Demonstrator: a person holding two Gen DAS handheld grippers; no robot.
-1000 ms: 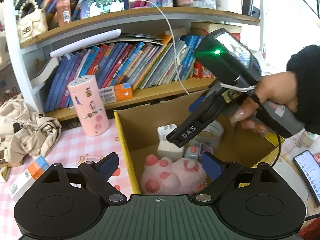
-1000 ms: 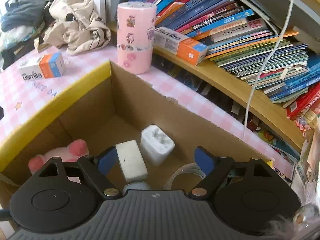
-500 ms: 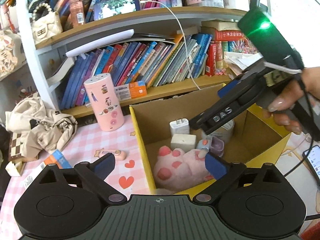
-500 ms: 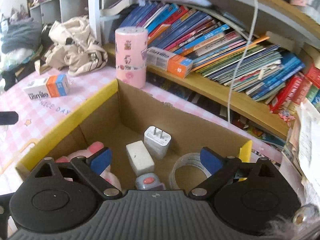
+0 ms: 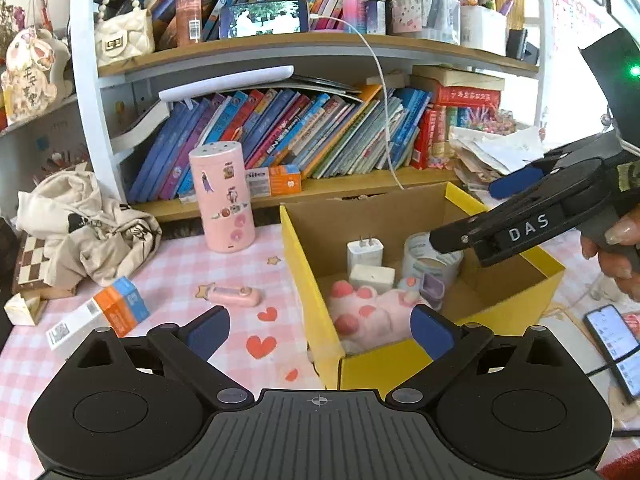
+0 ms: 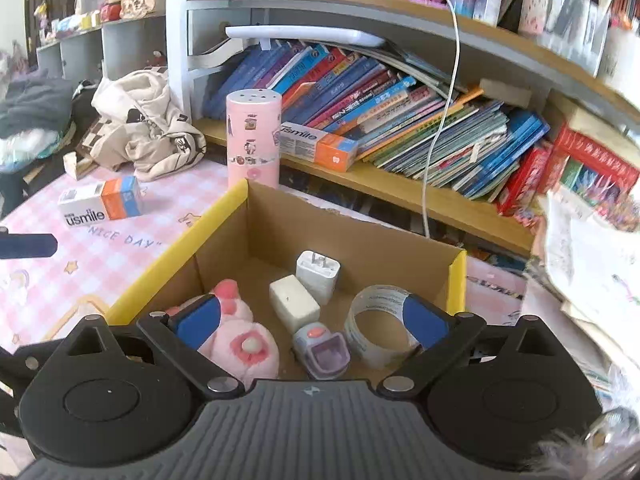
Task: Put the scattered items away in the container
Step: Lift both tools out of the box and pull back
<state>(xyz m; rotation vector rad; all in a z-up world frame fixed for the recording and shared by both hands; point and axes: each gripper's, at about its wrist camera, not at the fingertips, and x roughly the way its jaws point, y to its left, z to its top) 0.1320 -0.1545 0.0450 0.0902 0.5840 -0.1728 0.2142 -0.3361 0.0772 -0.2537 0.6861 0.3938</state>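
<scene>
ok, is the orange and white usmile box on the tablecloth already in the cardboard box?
No, the usmile box lies on the pink checked tablecloth, outside and apart from the cardboard box.

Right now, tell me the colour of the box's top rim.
Yellow rim, seen best from the right wrist view.

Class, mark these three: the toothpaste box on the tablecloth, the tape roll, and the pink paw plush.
toothpaste box [image 5: 102,314], left wrist view, orange band
tape roll [image 6: 374,334], right wrist view, outer wall
pink paw plush [image 5: 366,314], left wrist view, palm
</scene>
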